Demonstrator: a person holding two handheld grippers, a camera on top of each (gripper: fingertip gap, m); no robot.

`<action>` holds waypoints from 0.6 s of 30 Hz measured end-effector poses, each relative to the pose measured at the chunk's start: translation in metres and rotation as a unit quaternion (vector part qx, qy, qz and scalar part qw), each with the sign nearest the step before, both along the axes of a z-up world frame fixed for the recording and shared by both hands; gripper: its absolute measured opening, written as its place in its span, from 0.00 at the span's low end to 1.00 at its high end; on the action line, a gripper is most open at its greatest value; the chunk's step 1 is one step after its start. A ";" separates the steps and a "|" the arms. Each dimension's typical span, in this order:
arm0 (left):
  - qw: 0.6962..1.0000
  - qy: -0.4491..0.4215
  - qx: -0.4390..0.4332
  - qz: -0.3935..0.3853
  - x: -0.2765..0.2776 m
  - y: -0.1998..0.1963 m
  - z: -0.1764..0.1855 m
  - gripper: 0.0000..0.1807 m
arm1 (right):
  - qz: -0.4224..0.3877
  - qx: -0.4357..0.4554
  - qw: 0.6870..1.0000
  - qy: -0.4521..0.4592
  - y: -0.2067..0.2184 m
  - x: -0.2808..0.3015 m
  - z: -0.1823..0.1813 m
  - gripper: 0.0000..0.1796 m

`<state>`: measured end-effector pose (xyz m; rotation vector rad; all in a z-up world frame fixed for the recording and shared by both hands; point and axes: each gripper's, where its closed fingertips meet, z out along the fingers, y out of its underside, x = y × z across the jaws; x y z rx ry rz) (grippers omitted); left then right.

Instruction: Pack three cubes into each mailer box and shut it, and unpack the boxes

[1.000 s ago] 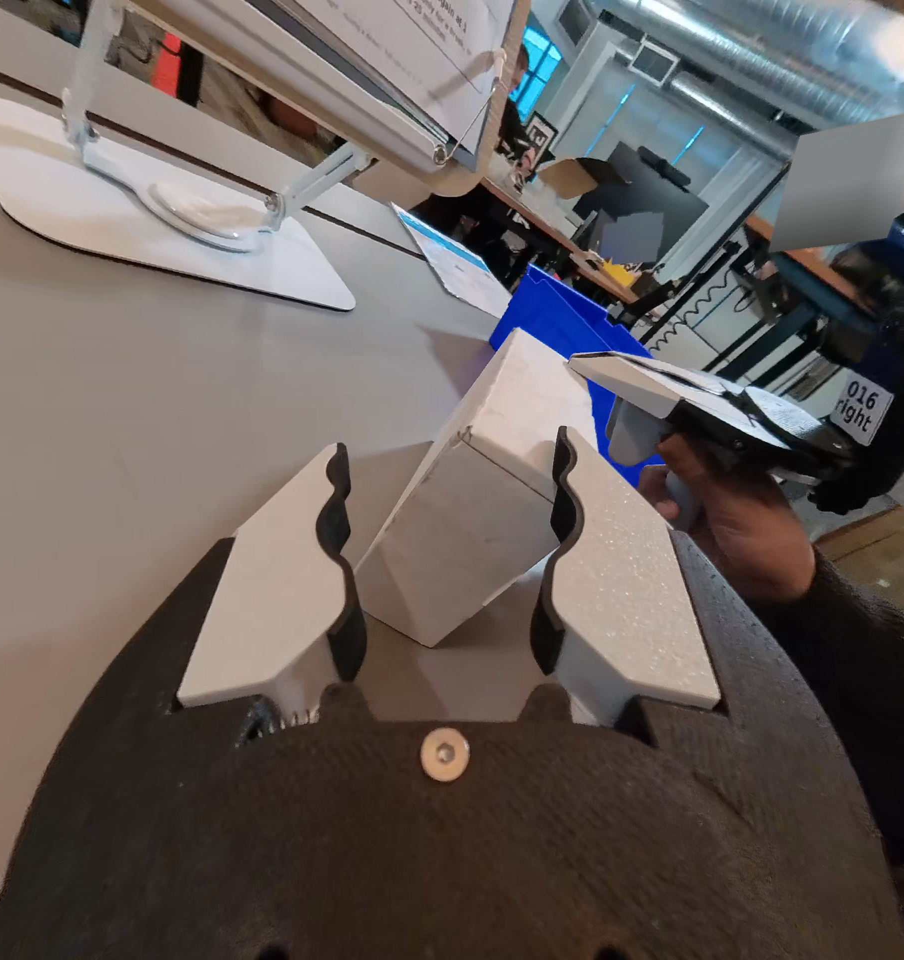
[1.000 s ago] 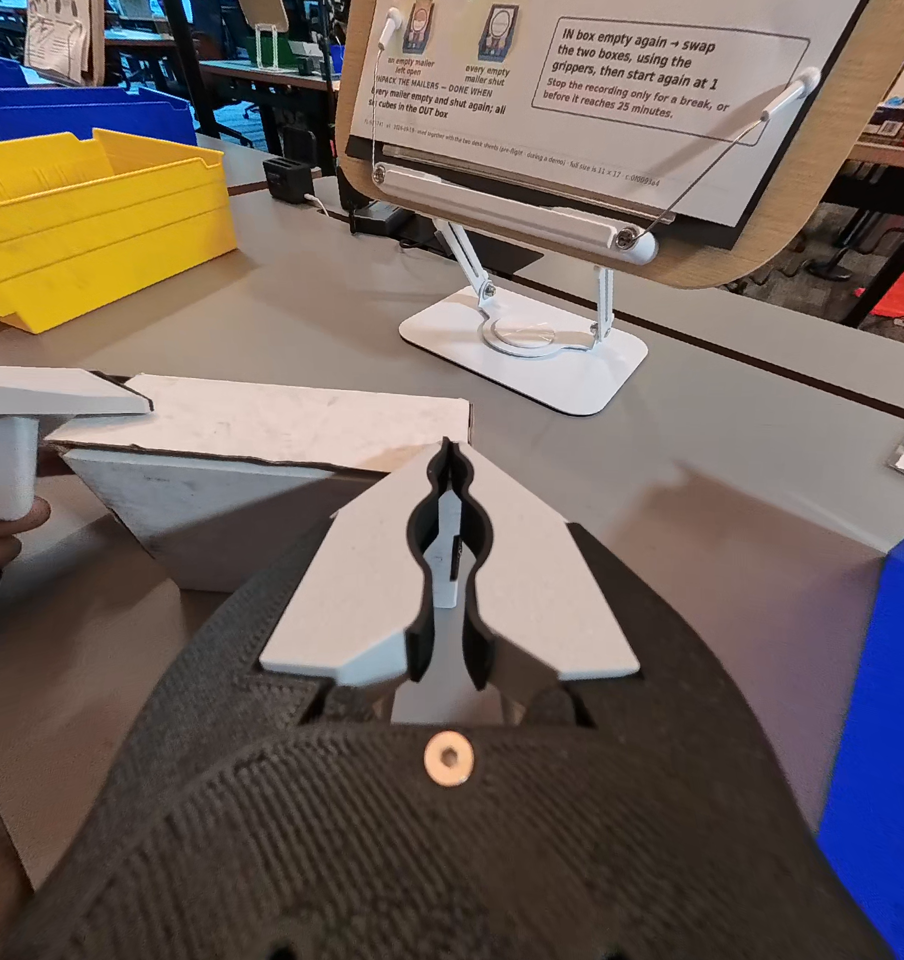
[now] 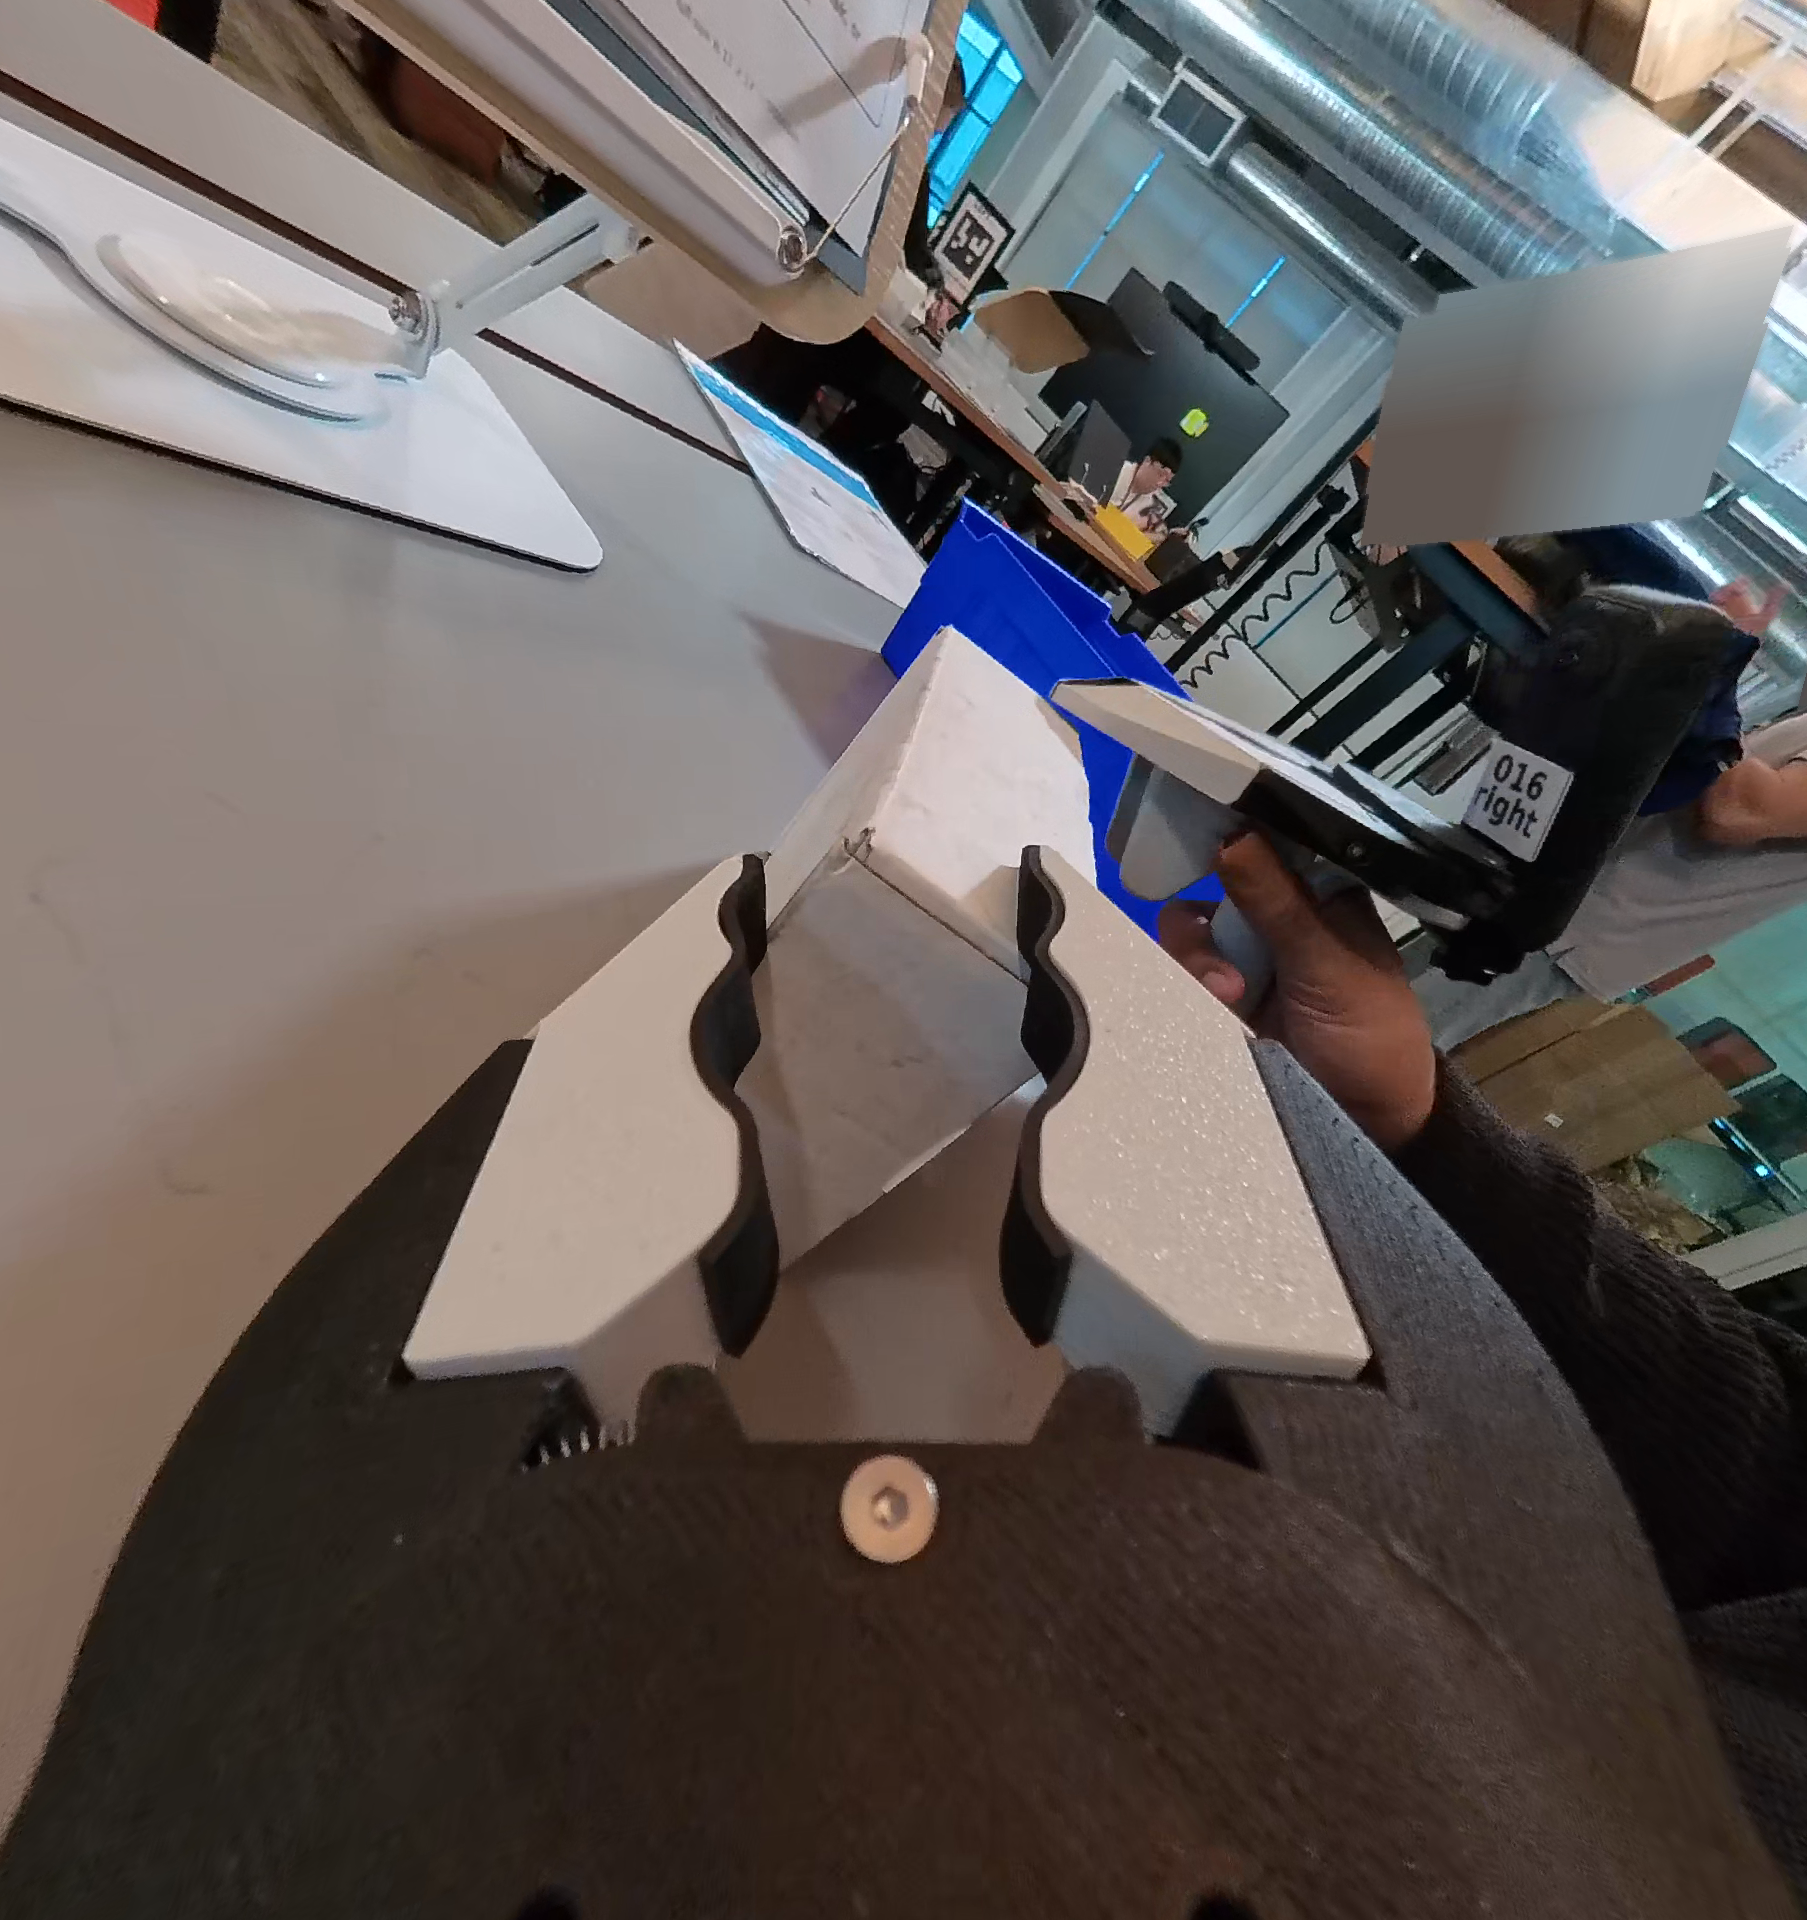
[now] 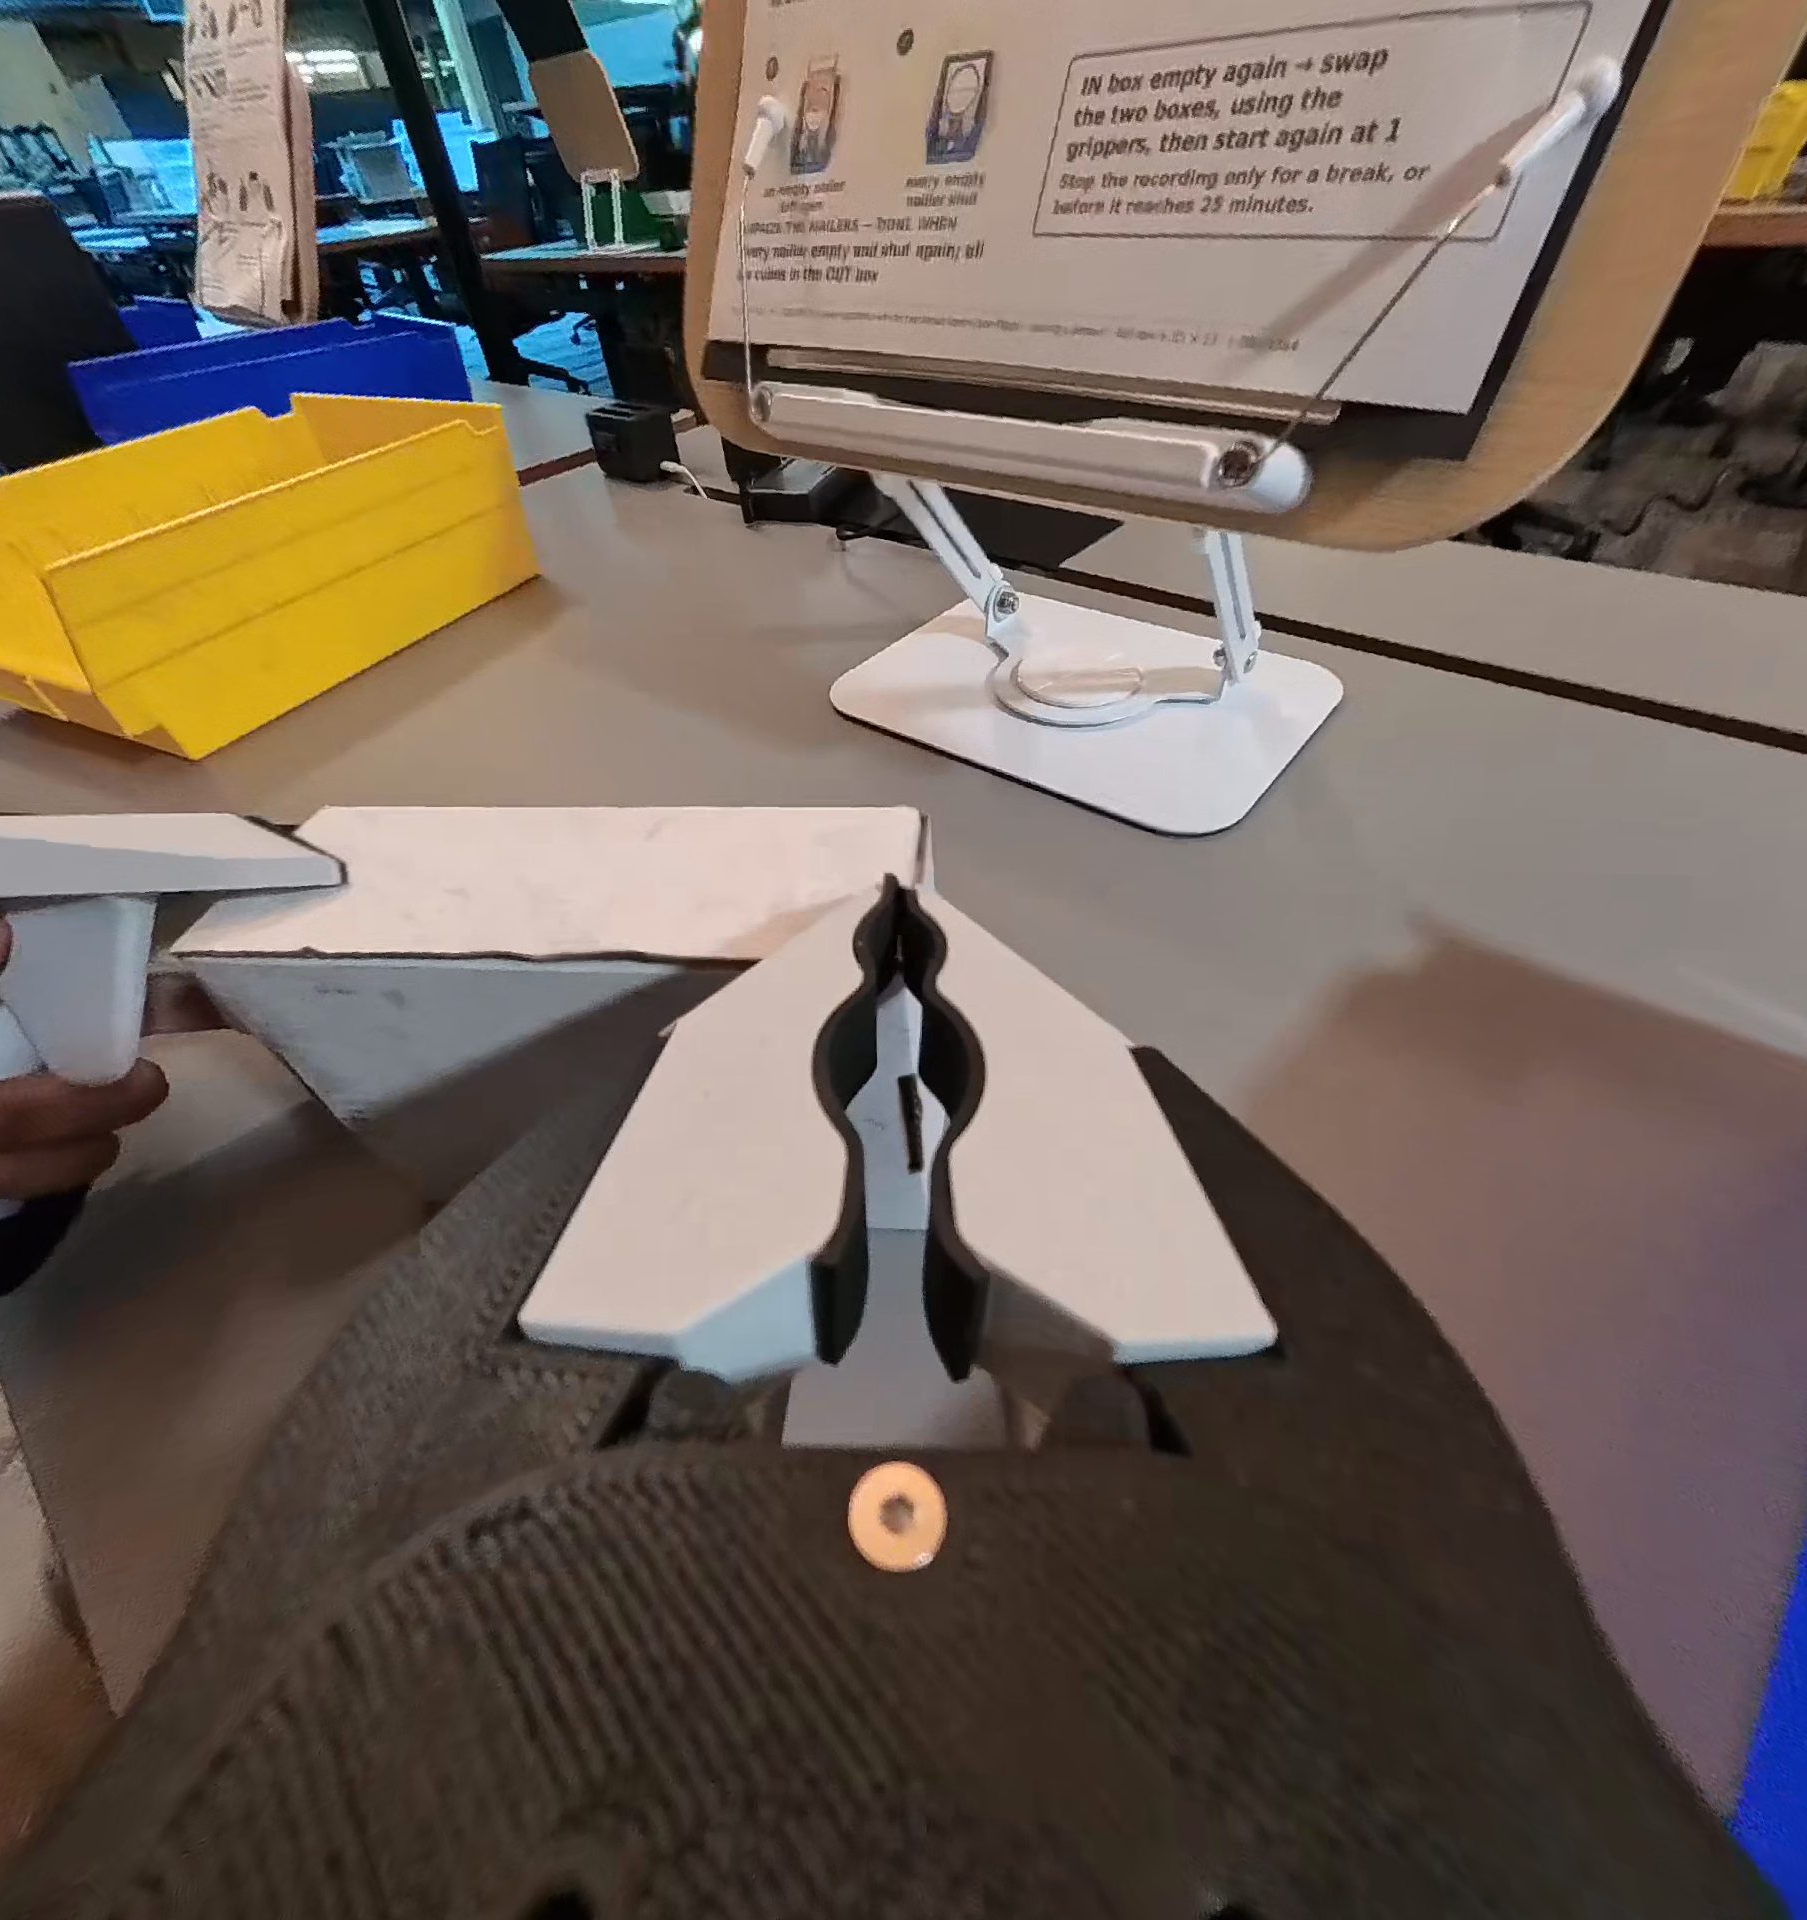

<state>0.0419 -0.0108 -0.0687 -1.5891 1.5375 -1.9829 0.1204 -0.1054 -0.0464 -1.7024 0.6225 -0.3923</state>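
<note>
Grey table [image 4: 1501,935] — right gripper [image 4: 894,904] pinching mailer box [image 4: 566,883] flap.

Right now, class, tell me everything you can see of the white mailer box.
The white mailer box looks like scuffed cardboard and is shut, its lid edge slightly frayed. It is tilted, one corner raised off the grey table. The left tool straddles one end, fingers apart, contact unclear. The right tool is shut on a thin flap at the opposite end. A blue bin lies behind it.
</note>
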 end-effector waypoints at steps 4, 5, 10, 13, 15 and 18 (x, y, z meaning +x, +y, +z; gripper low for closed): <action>1.000 -0.003 0.002 -0.004 0.000 0.000 0.000 0.28 | 0.001 -0.003 1.000 0.007 0.002 -0.002 -0.002 0.00; 1.000 -0.004 0.001 -0.006 0.000 0.000 0.000 0.28 | 0.005 0.006 1.000 0.022 0.002 -0.002 -0.002 0.00; 0.999 -0.032 0.005 -0.019 -0.001 0.000 0.006 0.26 | 0.020 0.025 0.999 0.032 0.002 -0.002 -0.002 0.00; 0.994 -0.085 0.039 -0.056 -0.014 -0.007 0.018 0.46 | 0.024 0.026 0.999 -0.004 0.002 -0.002 -0.001 0.00; 0.984 -0.131 0.094 -0.082 -0.024 -0.014 0.021 0.50 | 0.031 0.037 0.999 0.000 0.002 -0.002 -0.001 0.00; 0.963 -0.142 0.220 -0.069 -0.019 -0.016 0.000 0.54 | 0.038 0.053 0.998 0.014 0.002 -0.002 -0.001 0.00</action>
